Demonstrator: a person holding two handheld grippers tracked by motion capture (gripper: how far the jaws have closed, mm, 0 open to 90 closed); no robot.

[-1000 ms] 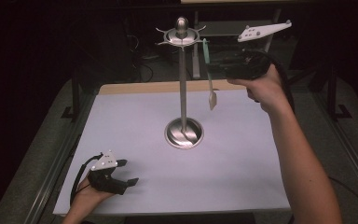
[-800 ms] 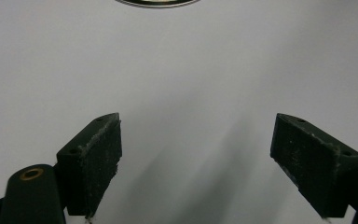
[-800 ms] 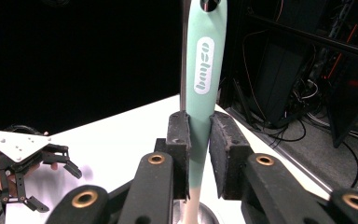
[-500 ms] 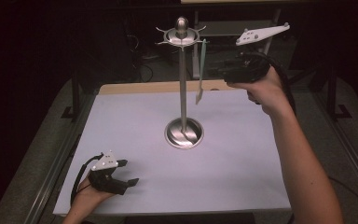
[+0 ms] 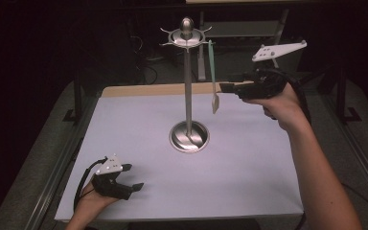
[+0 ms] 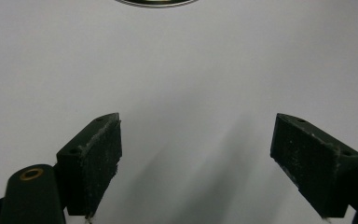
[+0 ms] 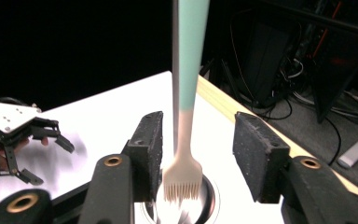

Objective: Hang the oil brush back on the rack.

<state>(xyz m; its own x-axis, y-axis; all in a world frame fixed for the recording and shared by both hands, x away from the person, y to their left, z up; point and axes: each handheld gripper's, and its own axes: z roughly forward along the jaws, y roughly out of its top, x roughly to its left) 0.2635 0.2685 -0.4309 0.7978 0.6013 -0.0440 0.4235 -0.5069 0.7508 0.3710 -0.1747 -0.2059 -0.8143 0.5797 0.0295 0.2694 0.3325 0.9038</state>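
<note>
A dark room with black equipment and trailing cables surrounds a white tabletop (image 5: 249,163) whose far edge shows a strip of bare pale wood. At the near left corner of the tabletop, the left hand-held gripper (image 5: 129,178) rests low over the surface in the person's left hand (image 5: 88,208), its grey three-cornered plate on top; in the left gripper view its two black jaws stand wide apart with nothing between them, only white surface below. Toward the middle of the tabletop stands a tall polished metal utensil stand (image 5: 188,86), a slim pole rising from a round shiny base to a disc-shaped top with small hooks around its rim and a rounded knob above. From a hook on the right side of that top hangs a basting brush with a long mint-green handle and a pale bristled head (image 5: 212,76), hanging upright beside the pole and clear of the tabletop. Right of it, the right hand-held gripper (image 5: 226,87) is held up in the air by the person's right hand (image 5: 280,103), pointing at the brush. In the right gripper view its jaws are open, one on each side of the brush's lower end, and neither jaw appears to touch it.
</note>
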